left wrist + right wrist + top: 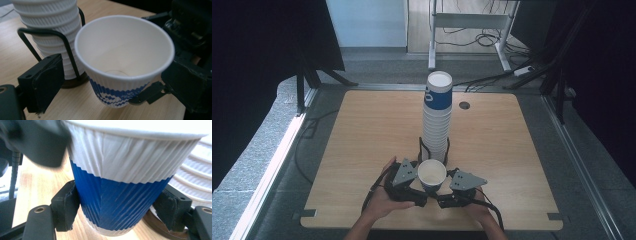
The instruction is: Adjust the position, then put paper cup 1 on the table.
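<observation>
A single white-and-blue ribbed paper cup [432, 173] [125, 50] [120, 195] stands upright, mouth up and with nothing in it, near the table's front edge. My right gripper [443, 187] [120, 207] is shut on it, pads pressing both sides of the blue lower wall. The cup also sits between the jaws of my left gripper [422, 182] [115, 85], which is open; its left pad [42, 80] stands apart from the cup. Just behind rises a tall stack of the same cups [437, 120] [50, 20] [197, 182] in a black wire holder [67, 47].
The wooden table [362, 140] has a round cable hole [464, 105] at the back right. Beyond its far edge, on the floor, are a white metal frame [467, 22] and loose cables [492, 80]. Dark curtains hang at both sides.
</observation>
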A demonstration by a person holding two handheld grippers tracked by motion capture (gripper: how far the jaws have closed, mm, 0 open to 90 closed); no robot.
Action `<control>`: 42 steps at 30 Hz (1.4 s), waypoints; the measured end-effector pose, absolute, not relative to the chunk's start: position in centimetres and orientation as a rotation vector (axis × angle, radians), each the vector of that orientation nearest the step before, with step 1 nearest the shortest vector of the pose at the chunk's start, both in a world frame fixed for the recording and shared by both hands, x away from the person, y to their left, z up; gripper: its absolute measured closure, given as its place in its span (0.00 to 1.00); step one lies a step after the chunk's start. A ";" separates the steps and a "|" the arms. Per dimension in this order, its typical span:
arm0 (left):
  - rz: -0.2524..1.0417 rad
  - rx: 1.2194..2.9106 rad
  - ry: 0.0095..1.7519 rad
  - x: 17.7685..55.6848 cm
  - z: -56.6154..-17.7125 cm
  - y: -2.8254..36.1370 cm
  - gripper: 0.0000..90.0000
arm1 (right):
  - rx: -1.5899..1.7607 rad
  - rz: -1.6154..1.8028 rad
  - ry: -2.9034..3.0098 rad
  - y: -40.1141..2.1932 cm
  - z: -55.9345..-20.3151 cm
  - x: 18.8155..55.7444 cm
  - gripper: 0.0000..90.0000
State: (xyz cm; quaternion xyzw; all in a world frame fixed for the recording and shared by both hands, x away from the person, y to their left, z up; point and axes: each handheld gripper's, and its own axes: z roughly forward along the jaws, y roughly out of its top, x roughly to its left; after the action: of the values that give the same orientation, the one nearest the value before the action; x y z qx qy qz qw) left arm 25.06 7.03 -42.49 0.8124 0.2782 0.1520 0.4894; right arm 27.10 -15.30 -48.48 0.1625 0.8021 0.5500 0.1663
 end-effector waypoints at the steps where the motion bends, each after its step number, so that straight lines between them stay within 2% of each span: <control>1: 0.368 1.960 0.674 25.0 -42.3 7.2 0.06 | 0.468 1.571 2.281 -15.4 -48.4 27.1 0.29; 7: 0.323 1.886 0.671 24.9 -41.6 8.4 0.06 | 0.502 1.597 2.248 -16.2 -48.0 27.2 0.29; 16: 0.338 1.837 0.716 25.2 -41.4 10.1 0.07 | 0.532 1.623 2.193 -17.5 -47.4 27.3 0.29; 22: 0.366 1.862 0.793 25.8 -41.9 10.6 0.08 | 0.547 1.638 2.152 -18.6 -46.8 27.1 0.29; 42: 0.373 1.907 0.799 25.8 -42.5 10.5 0.09 | 0.677 1.658 1.992 -24.2 -45.4 27.6 0.29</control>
State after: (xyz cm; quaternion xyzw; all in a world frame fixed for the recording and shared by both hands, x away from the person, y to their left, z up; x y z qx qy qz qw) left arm 25.79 10.50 -42.49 0.7875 0.3298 0.1541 0.4973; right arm 27.56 -24.16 -45.38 0.2460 0.7238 0.6024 0.2296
